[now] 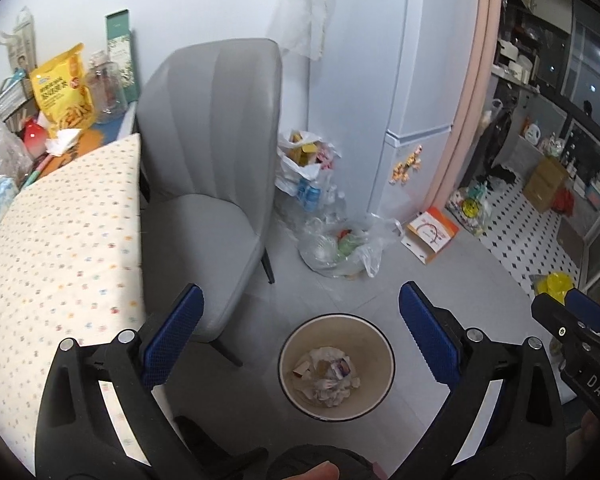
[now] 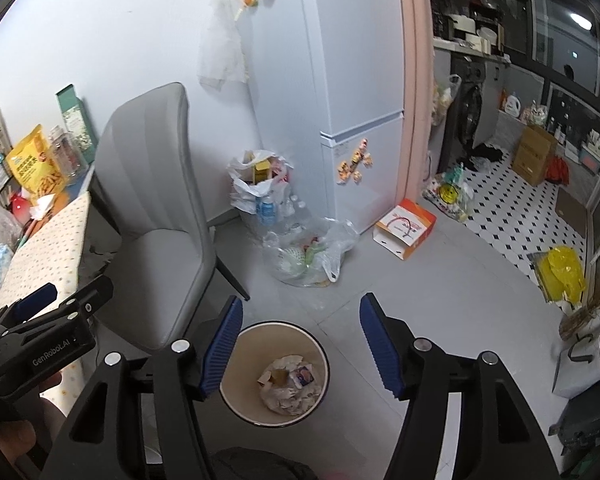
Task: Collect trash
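A round beige waste bin [image 1: 296,360] stands on the grey floor just below both grippers, with crumpled paper and wrappers [image 1: 328,376] lying in its bottom. My left gripper [image 1: 300,292] hangs above it, open, with nothing between its blue pads. In the right wrist view the same bin [image 2: 240,364] and its trash [image 2: 288,384] sit under my right gripper [image 2: 300,300], which is also open and holds nothing. Each gripper's fingers [image 1: 584,306] [image 2: 40,300] show at the edge of the other's view.
A grey chair [image 1: 212,152] stands left of the bin beside a table with a dotted cloth [image 1: 60,240] and snack bags. Plastic bags of bottles and rubbish [image 1: 340,244] lean by the fridge [image 1: 420,80]. An orange-white box [image 1: 432,234] and a yellow bag [image 2: 560,272] lie on the floor.
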The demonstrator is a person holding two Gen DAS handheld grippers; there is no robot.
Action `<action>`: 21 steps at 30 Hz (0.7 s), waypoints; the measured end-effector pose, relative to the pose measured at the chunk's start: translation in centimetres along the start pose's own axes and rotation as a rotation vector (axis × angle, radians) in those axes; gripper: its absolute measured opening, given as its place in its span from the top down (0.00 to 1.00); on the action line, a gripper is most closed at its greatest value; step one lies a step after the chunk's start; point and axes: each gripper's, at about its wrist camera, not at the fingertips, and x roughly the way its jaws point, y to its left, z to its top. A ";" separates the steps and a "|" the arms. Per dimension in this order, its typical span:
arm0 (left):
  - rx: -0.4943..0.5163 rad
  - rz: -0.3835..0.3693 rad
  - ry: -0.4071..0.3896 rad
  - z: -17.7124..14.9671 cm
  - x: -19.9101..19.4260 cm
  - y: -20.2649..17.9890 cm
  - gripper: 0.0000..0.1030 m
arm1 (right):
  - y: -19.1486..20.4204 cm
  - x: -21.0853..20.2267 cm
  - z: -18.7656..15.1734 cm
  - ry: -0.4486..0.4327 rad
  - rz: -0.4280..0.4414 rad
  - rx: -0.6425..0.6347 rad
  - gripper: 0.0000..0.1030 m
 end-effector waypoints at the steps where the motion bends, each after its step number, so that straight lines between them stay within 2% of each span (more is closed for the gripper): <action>1: -0.007 0.009 -0.012 0.0 -0.8 0.6 0.06 | 0.5 -0.7 -0.1 -0.009 0.009 -0.007 0.38; 12: -0.094 0.103 -0.111 -1.7 -8.2 7.0 0.06 | 6.1 -5.6 -0.9 -0.069 0.075 -0.084 0.21; 17: -0.130 0.145 -0.159 -2.9 -11.7 9.8 0.06 | 8.9 -8.8 -1.5 -0.112 0.101 -0.124 0.09; 21: -0.147 0.189 -0.192 -4.1 -14.4 11.6 0.06 | 10.8 -10.9 -2.5 -0.135 0.116 -0.149 0.08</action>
